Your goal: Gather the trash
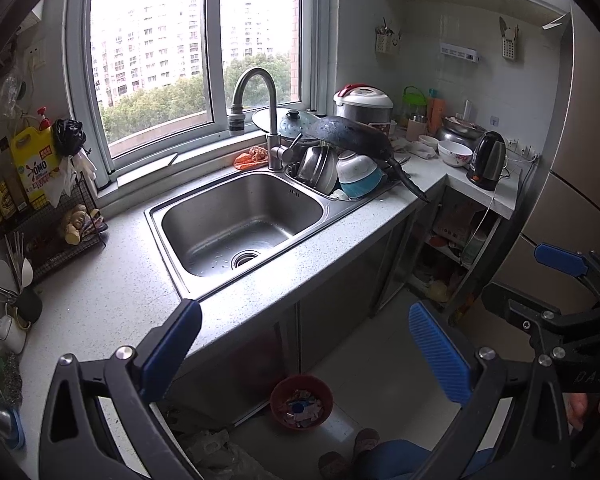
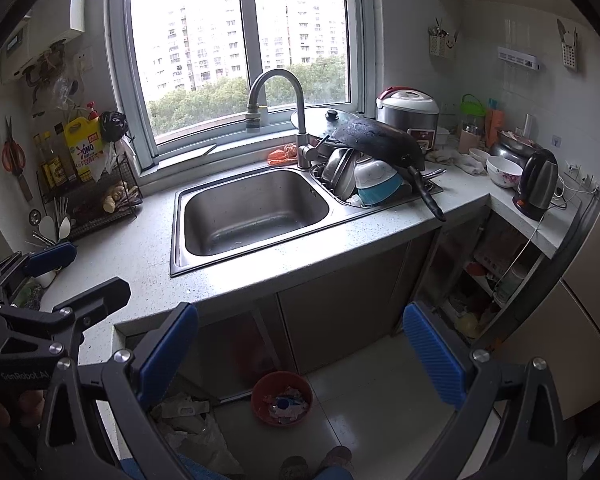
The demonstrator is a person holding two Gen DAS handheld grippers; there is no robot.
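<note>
While I am holding both grippers, left (image 1: 304,350) and right (image 2: 300,350), wide open and empty above the bin (image 2: 281,398), I am judging a descent toward trash beside it.

Both wrist views look down across the sink (image 1: 236,220) from nearby.

Both tools are held side by side at the same height: the left tool (image 1: 304,344) and the right tool (image 2: 300,344), each with blue-padded fingers (image 2: 434,354) spread wide apart, gripping nothing, hands at the handles.
</note>
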